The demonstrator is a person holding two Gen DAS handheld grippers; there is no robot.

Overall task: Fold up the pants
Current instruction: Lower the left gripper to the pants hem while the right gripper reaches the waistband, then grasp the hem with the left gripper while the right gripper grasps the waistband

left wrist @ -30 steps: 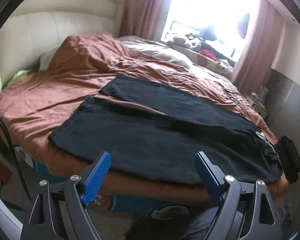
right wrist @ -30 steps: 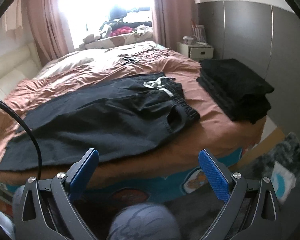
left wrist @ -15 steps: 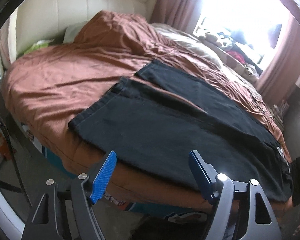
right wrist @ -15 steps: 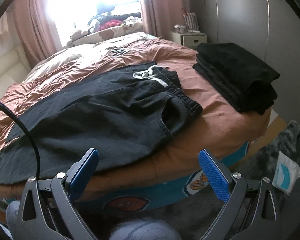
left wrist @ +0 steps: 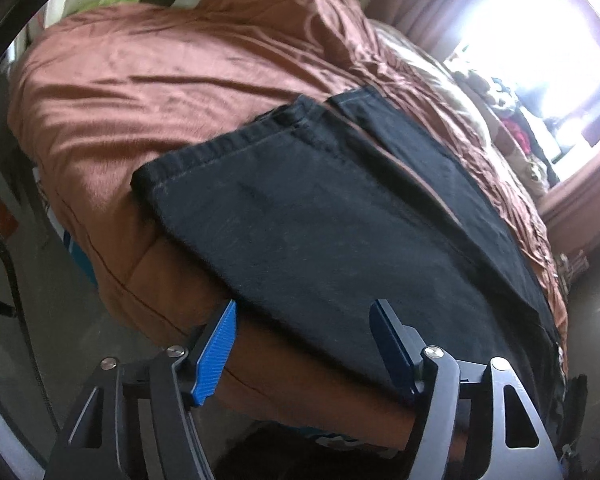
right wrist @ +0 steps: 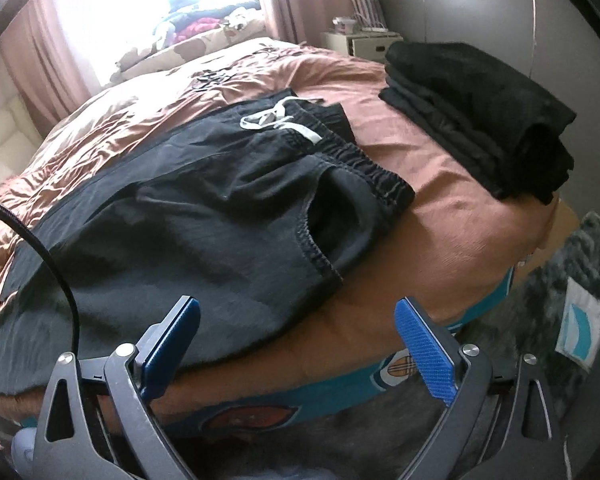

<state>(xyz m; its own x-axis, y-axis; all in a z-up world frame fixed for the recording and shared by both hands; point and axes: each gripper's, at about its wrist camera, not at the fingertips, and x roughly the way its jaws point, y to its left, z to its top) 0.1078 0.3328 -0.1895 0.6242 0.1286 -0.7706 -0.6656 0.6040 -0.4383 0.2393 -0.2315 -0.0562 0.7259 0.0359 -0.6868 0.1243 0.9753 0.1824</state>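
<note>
Black pants [left wrist: 340,216] lie spread flat across a bed with a rust-brown cover [left wrist: 140,80], both legs side by side. Their hem end shows in the left wrist view. The elastic waistband with a white drawstring [right wrist: 280,120] shows in the right wrist view, the pants [right wrist: 204,208] reaching the bed's near edge. My left gripper [left wrist: 304,320] hangs over the near side edge of the closer leg, its jaws closing, the blue pads clear of the cloth. My right gripper [right wrist: 296,316] stands wide open just short of the hip edge near the pocket, holding nothing.
A stack of folded black clothes [right wrist: 484,120] sits at the bed's right corner. A bedside cabinet [right wrist: 360,40] stands beyond it. Pillows and soft toys [right wrist: 204,28] lie by the bright window. A grey rug [right wrist: 572,280] covers the floor at right. A black cable [right wrist: 56,256] crosses the left.
Both grippers have dropped and come closer to the bed's near edge. The left one rolled, moved toward the leg hems and narrowed its jaws. The right one stays wide open.
</note>
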